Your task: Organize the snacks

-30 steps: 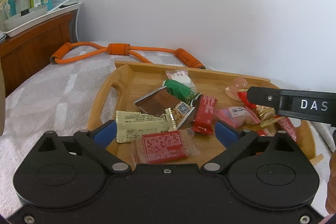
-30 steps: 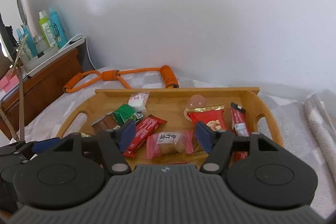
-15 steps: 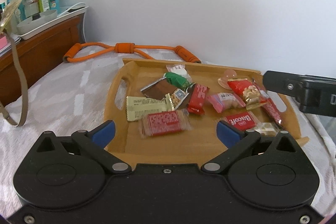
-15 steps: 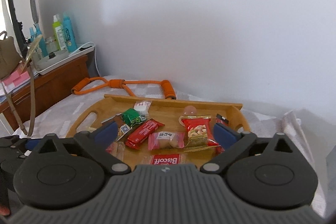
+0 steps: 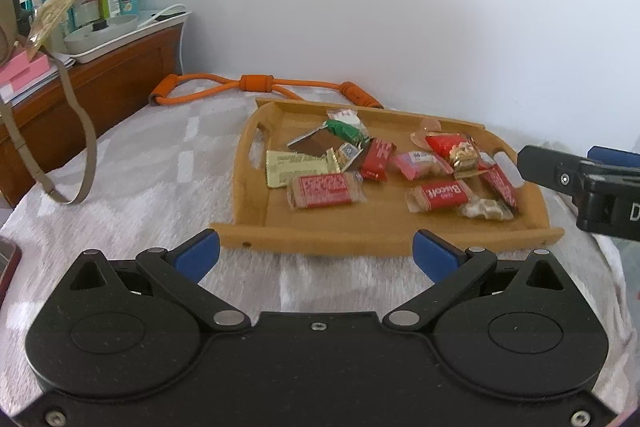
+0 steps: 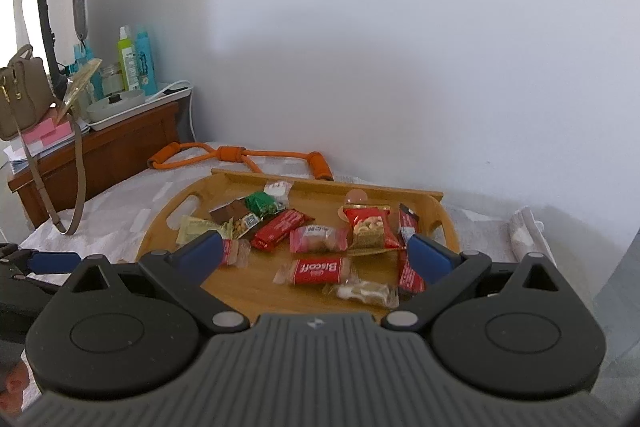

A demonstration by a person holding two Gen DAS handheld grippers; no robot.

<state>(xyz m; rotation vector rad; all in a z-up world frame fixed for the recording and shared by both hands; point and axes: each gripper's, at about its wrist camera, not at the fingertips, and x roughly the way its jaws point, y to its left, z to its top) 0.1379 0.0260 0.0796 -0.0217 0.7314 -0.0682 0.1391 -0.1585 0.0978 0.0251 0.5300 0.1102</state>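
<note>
Snacks (image 5: 326, 189) loose inside wooden tray (image 5: 360, 237), both grippers' jaws wide apart, empty.

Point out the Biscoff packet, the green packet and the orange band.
Biscoff packet (image 6: 317, 270): right wrist view, on its red label.
Green packet (image 5: 345, 130): left wrist view, on its middle.
Orange band (image 5: 257, 83): left wrist view, on its centre sleeve.

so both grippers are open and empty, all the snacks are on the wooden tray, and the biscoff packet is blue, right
Not quite: the Biscoff packet is red with white lettering, not blue; the right wrist view shows it plainly. The rest holds: the left gripper and the right gripper are both open with nothing between their fingers, and the snacks all lie on the wooden tray.
</note>
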